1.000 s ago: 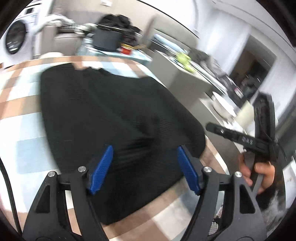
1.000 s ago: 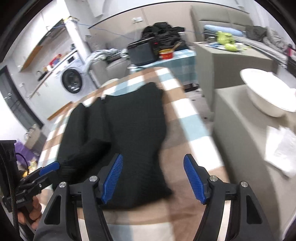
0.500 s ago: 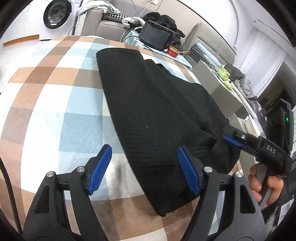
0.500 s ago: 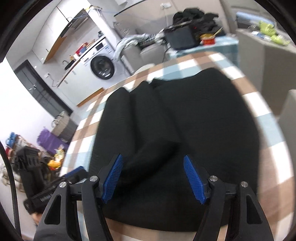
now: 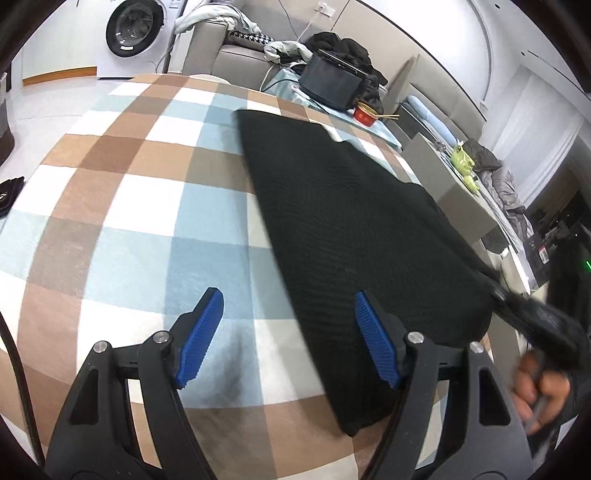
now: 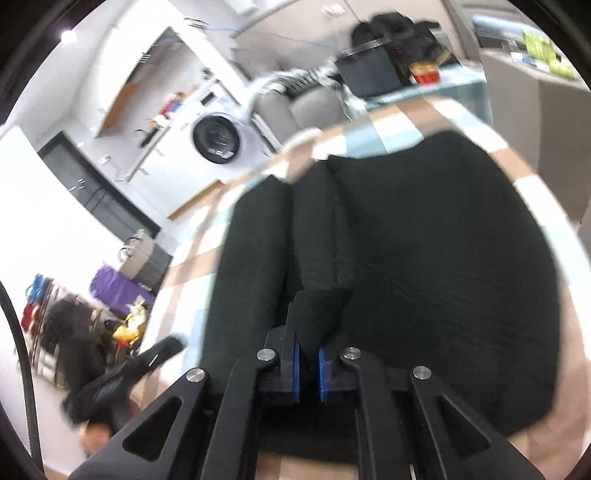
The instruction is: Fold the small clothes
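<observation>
A black knit garment [image 5: 351, 229] lies spread on a checked cloth of brown, blue and white [image 5: 140, 206]. My left gripper [image 5: 288, 332] stands open above the cloth, its right pad over the garment's near-left edge and nothing between the pads. In the right wrist view the garment [image 6: 443, 277] fills the middle, with a folded sleeve end rising toward the blue pads. My right gripper [image 6: 308, 365] is shut on that sleeve end. In the left wrist view it shows blurred [image 5: 532, 317] at the garment's right edge, held by a hand [image 5: 535, 384].
A washing machine [image 5: 135, 35] and a grey sofa [image 5: 236, 55] with clothes stand beyond the table. A black box [image 5: 328, 81] and a red bowl [image 5: 365, 112] sit on a side table. A grey cabinet [image 5: 454, 188] stands to the right.
My right gripper has gone from open to shut on the garment's sleeve end. My left gripper has slid left off the garment to its near-left edge and stays open.
</observation>
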Available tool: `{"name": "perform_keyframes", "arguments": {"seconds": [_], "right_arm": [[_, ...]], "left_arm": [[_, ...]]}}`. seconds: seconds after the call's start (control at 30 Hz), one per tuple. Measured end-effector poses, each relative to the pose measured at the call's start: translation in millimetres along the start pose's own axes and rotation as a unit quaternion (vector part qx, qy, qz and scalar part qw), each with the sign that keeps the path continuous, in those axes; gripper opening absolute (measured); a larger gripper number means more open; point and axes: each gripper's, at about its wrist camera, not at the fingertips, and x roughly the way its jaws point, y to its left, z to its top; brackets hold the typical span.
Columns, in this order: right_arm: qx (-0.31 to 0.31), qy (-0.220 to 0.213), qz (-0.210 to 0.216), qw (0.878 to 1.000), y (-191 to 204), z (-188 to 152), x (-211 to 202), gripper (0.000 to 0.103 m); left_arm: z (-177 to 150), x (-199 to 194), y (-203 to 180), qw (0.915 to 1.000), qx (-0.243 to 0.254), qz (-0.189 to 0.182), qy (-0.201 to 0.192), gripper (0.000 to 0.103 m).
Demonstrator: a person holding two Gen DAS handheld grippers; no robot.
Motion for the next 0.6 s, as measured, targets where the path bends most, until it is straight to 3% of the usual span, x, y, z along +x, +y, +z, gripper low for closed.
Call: {"name": "perform_keyframes", "arguments": {"seconds": [0.13, 0.3, 0.4, 0.43, 0.53, 0.6], "right_arm": [[-0.009, 0.014, -0.069, 0.997, -10, -27, -17, 0.006], [0.023, 0.075, -0.073, 0.994, -35, -43, 0, 0.007], [0.004, 0.079, -0.077, 0.994, -32, -39, -6, 0.017], [-0.001, 0.079, -0.084, 0.993, -31, -36, -9, 0.025], [-0.017, 0.033, -0.093, 0.995, -35, -26, -30, 0.043], [-0.009, -0.012, -0.116, 0.993, -45, -16, -45, 0.043]], "left_arm": [[6, 11, -2, 1.0, 0.003, -0.001, 0.009, 0.071], [7, 38, -12, 0.9992, 0.01, -0.005, 0.038, 0.071], [9, 51, -21, 0.9987, 0.017, -0.013, 0.046, 0.071], [12, 56, -23, 0.9986, 0.017, -0.017, 0.048, 0.071], [18, 71, -29, 0.9975, 0.004, -0.032, 0.064, 0.07], [24, 80, -31, 0.9971, -0.01, -0.04, 0.064, 0.07]]}}
